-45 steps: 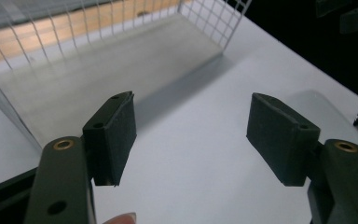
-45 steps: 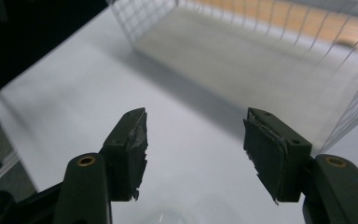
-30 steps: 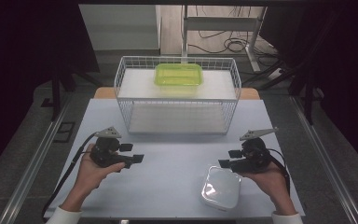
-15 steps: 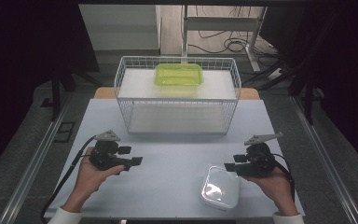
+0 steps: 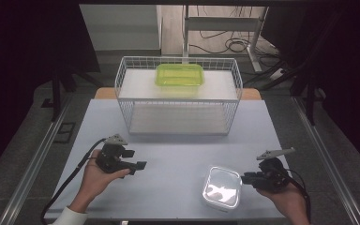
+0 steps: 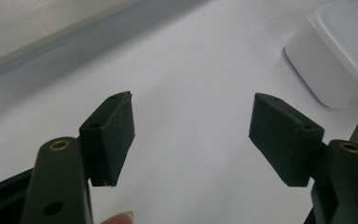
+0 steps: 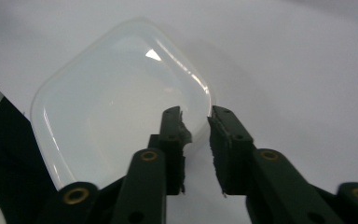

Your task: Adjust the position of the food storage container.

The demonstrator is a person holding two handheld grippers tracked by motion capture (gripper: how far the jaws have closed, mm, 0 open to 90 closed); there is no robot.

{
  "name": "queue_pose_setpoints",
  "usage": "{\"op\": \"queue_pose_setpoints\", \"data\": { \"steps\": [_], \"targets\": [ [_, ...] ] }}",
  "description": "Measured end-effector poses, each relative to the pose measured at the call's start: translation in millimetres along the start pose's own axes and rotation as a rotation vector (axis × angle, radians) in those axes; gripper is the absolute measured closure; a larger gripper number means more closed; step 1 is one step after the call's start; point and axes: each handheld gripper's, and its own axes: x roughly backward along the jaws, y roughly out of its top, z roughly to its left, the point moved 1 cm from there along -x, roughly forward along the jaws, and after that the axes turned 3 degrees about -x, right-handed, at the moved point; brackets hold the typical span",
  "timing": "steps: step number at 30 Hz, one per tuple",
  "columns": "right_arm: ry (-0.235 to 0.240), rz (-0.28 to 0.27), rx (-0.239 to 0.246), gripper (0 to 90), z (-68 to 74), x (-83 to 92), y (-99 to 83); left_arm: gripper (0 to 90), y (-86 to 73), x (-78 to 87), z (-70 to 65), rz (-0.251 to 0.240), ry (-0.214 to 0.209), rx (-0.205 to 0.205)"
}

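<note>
Left gripper is held low at lower left of the high view, jaws spread wide with only bare table between them. At upper centre a white wire basket is seen, with a green lidded container resting on its top. At lower centre-right a white lidded container is set on the table near its front edge. Right gripper is held at lower right, just beside the container's right side; its jaws have just been closing and stand a narrow gap apart at the lid's rim, whether the rim is pinched cannot be told.
</note>
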Motion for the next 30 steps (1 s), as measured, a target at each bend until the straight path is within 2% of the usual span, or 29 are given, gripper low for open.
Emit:
{"op": "queue_pose_setpoints", "data": {
  "steps": [3, 6, 7, 8, 10, 14, 18, 21, 22, 25, 30],
  "targets": [
    [0.008, 0.046, 0.005, 85.1, 1.9, -3.1, -11.8, 29.9, -0.9, -1.4, -1.2, 0.006, -0.003, -0.005],
    [0.014, 0.075, 0.019, 88.2, 5.1, -5.1, -18.5, 29.9, -2.1, -2.1, -0.9, 0.008, -0.011, -0.002],
    [0.018, 0.106, 0.034, 88.8, 9.6, -8.1, -25.6, 29.9, -3.2, -2.7, 0.8, 0.005, -0.022, 0.007],
    [0.018, 0.106, 0.034, 88.8, 9.6, -8.1, -25.6, 30.0, -3.2, -2.7, 0.8, 0.005, -0.022, 0.007],
    [0.02, 0.15, 0.051, 88.8, 14.8, -13.1, -34.0, 30.0, -4.4, -3.7, 2.5, 0.004, -0.032, 0.02],
    [0.014, 0.227, 0.096, 89.0, 24.9, -20.3, -47.9, 30.0, -4.6, -3.3, 4.3, 0.005, -0.026, 0.021],
    [0.027, 0.254, 0.137, 88.9, 32.3, -23.5, -49.8, 30.0, -4.6, -2.5, 4.8, 0.002, -0.024, 0.023],
    [0.034, 0.254, 0.153, 89.0, 38.3, -26.2, -47.1, 30.0, -5.0, -3.2, 5.1, 0.004, -0.025, 0.025],
    [0.025, 0.259, 0.165, 89.0, 40.1, -27.7, -46.0, 30.0, -5.2, -3.5, 5.4, 0.005, -0.024, 0.024],
    [0.029, 0.248, 0.163, 89.0, 43.4, -31.6, -42.1, 30.0, -5.7, -4.4, 6.4, 0.008, -0.025, 0.026],
    [0.049, 0.262, 0.186, 89.0, 54.8, -46.7, -34.5, 30.0, -6.1, -4.2, 6.9, 0.006, -0.023, 0.028]
  ]
}}
